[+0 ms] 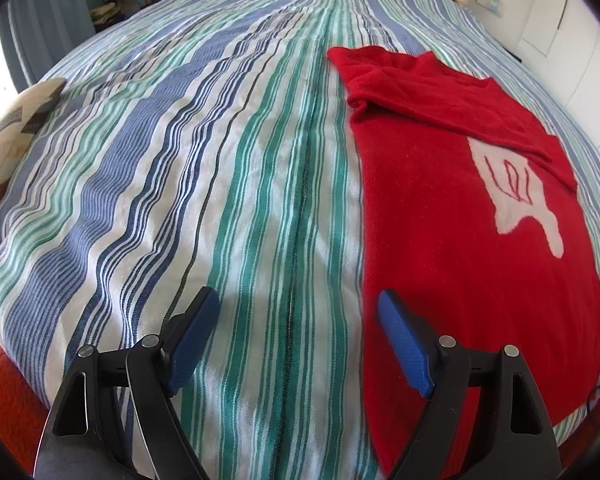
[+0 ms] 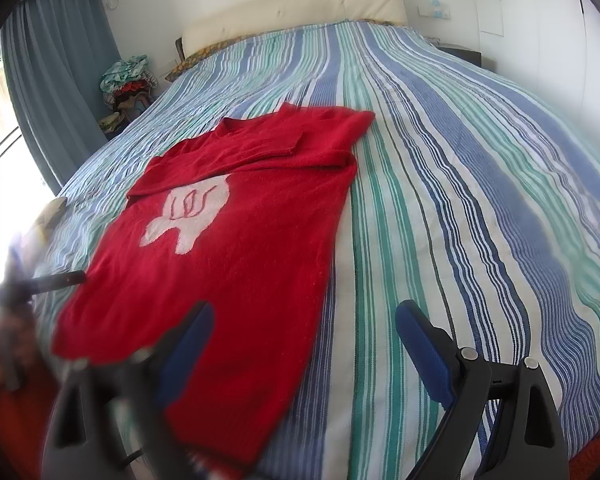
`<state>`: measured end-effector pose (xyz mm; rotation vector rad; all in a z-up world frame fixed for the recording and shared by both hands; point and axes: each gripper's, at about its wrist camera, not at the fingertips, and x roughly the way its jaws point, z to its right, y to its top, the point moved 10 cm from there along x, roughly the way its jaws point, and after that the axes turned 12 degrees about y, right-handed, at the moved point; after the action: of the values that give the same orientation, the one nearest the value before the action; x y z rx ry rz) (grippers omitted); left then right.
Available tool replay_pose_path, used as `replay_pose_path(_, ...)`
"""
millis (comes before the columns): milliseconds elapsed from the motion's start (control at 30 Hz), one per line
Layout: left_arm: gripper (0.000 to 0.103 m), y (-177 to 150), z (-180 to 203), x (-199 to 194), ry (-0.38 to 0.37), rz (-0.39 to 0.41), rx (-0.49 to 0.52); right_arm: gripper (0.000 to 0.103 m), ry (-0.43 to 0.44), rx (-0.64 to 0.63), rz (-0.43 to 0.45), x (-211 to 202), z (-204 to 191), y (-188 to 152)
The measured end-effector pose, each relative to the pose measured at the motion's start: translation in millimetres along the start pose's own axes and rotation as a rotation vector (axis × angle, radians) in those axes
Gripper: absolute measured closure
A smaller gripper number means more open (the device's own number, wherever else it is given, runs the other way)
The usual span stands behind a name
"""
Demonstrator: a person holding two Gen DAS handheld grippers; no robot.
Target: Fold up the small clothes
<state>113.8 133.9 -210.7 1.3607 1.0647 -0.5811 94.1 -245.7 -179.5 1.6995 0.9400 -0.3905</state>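
While red sweater (image 2: pixel 236 240) lies flat on striped bed (image 1: pixel 180 208), sleeves folded across chest, hem at near edge, left tongs (image 1: pixel 296 312) and right tongs (image 2: pixel 304 322) hover wide, empty.

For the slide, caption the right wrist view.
Open right gripper over a red sweater, sleeves folded in, on a striped bedspread.

Red knit sweater (image 1: pixel 472 240) with a pale pink motif (image 1: pixel 516 196) on the chest, spread flat on the striped bedspread (image 1: pixel 228 200). Both sleeves folded in across the upper body, hem nearest.
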Motion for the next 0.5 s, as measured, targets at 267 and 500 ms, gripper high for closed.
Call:
replay_pose_path(267,0.018,-0.2,-1.2,1.4,0.003,-0.003,-0.002,0.012,0.000,-0.002,-0.002,0.2,0.2,-0.2)
replay_pose_path(500,0.017,0.4,-3.2,3.3,0.004,-0.004,-0.010,0.012,-0.001,-0.001,-0.002,0.3,0.3,-0.3)
